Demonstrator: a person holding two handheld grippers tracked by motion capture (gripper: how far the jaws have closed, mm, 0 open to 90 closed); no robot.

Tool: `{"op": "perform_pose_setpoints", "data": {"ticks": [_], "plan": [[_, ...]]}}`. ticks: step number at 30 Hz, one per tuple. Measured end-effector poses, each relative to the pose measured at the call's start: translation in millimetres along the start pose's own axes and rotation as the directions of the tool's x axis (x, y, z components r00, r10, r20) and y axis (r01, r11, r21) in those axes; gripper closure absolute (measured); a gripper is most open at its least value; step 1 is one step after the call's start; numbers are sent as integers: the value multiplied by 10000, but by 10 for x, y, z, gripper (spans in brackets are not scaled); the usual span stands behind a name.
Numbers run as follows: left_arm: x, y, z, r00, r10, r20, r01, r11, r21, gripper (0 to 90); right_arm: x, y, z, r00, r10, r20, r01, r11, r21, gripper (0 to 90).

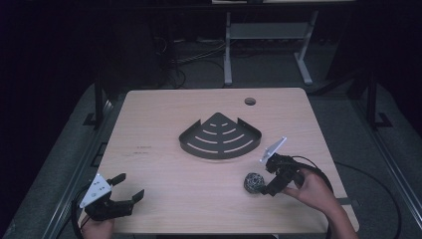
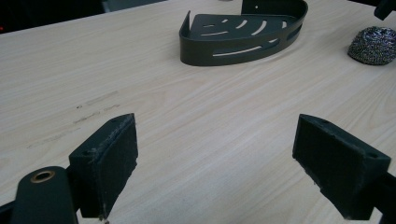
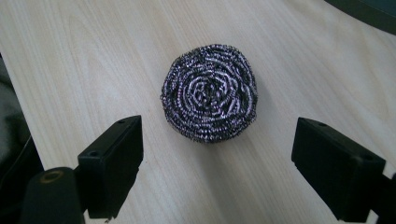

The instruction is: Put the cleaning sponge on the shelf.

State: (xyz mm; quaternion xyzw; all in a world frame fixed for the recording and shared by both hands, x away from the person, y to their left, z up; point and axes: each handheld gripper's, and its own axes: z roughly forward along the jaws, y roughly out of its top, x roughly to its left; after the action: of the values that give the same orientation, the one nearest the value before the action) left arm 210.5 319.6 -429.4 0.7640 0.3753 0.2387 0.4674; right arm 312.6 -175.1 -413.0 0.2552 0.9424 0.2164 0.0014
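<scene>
A round steel wool scourer [image 1: 254, 182] lies on the wooden table [image 1: 164, 114] near its front right. My right gripper [image 1: 267, 178] hovers just to the right of it, open. In the right gripper view the scourer [image 3: 210, 98] sits just ahead of the right gripper [image 3: 219, 142], and the wide-apart jaws do not touch it. A black slotted corner shelf [image 1: 220, 136] rests at the table's middle. My left gripper [image 1: 128, 187] is open at the front left corner, with bare wood between its jaws [image 2: 215, 154]. Its view shows the shelf [image 2: 243, 35] and the scourer [image 2: 373, 44] far off.
A round cable hole [image 1: 250, 101] is cut in the table near the back edge. A curved edge of the shelf [image 3: 369, 11] shows at the top right of the right gripper view. Beyond the table stand a white desk frame [image 1: 228, 50] and floor cables.
</scene>
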Motion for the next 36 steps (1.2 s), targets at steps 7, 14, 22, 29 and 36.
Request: {"op": "perform_pose_setpoints", "data": {"ticks": [7,14,22,29,36], "plan": [[-2,3,2,10000,30,-4,-30,10000,-10,134,-6,75,70,9999,-78,-93,80,9998,202,153],[0,4,-1,10000,25,-9,-25,10000,-15,134,-16,146,171,9995,-127,-296,141,9987,480,153],[0,5,-8,10000,14,-9,-14,10000,-35,134,-8,226,233,9993,-203,-314,227,9966,789,153],[-1,6,-7,10000,15,-4,-15,10000,-44,133,-8,268,271,9991,-296,-291,323,9946,982,154],[1,5,-12,10000,-12,-25,12,10000,-55,134,-9,297,347,9989,-342,-310,378,9919,1216,168]]}}
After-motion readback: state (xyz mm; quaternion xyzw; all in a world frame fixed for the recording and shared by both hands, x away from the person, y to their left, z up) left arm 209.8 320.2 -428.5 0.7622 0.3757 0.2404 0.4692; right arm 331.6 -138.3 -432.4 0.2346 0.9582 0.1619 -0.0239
